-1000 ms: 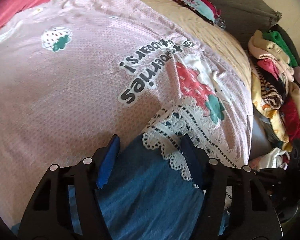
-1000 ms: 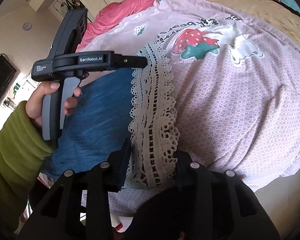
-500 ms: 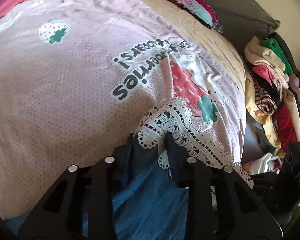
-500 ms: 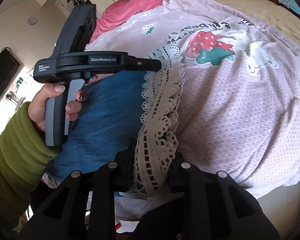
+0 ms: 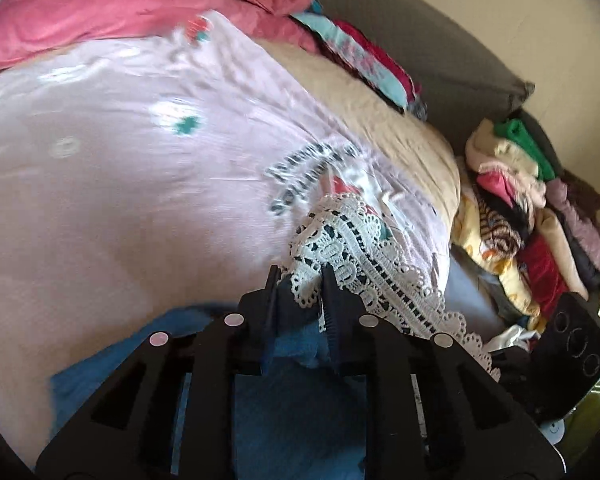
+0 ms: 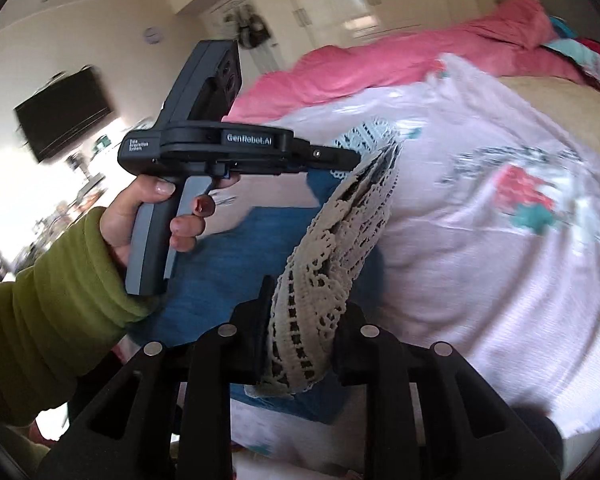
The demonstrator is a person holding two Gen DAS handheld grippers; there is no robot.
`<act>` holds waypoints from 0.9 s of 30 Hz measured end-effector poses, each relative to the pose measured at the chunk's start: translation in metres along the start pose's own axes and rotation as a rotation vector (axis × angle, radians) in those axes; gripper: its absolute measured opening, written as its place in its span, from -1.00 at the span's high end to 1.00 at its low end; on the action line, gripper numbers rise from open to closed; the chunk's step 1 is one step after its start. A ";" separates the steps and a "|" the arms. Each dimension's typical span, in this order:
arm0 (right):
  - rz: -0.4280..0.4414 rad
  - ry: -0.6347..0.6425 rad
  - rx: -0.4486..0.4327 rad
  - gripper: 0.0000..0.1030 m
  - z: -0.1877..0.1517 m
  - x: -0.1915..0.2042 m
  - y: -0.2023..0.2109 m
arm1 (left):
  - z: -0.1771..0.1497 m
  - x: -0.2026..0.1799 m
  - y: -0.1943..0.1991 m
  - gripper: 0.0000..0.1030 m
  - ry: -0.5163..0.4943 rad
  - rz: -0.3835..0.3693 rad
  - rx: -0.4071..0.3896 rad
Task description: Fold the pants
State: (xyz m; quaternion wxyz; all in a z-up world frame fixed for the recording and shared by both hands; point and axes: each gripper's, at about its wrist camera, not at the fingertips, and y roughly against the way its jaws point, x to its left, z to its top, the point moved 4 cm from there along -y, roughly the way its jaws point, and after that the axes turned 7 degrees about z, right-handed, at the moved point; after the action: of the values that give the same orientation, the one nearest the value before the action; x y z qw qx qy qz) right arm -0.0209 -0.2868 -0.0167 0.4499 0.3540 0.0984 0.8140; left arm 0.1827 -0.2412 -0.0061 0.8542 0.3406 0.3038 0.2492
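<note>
Both tongs are clamped on the pants: left tongs (image 5: 300, 280) pinch the white lace hem (image 5: 364, 256) at the blue denim corner, right tongs (image 6: 302, 308) grip the lace band at 6 o'clock. Pants (image 6: 236, 256) are raised off the lilac strawberry-print blanket (image 5: 140, 200) on the bed. Left hand (image 6: 148, 208) holds its handle at 9 o'clock. Clothes pile (image 5: 532, 208) at 3 o'clock, pink duvet (image 5: 120, 12) at 12.

Blue pants (image 5: 284, 412) with white lace trim (image 5: 364, 248); at twelve o'clock, pale-pink strawberry-print sheet (image 5: 120, 200); pink blanket (image 5: 112, 12).
</note>
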 end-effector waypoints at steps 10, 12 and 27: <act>0.073 0.095 0.173 0.56 -0.007 0.045 -0.084 | -0.048 0.082 0.069 0.54 0.209 0.144 -0.115; 0.017 0.155 0.221 0.56 -0.020 0.053 -0.097 | -0.064 0.103 0.089 0.50 0.289 0.146 -0.169; -0.096 0.561 0.262 0.07 -0.058 0.128 -0.124 | -0.105 0.137 0.094 -0.06 0.464 0.053 -0.125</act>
State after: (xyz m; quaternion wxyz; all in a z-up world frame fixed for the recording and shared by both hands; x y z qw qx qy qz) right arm -0.0207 -0.1038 -0.0560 0.3939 0.1653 0.3393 0.8381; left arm 0.1846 -0.0489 -0.0465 0.7738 0.2287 0.4670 0.3616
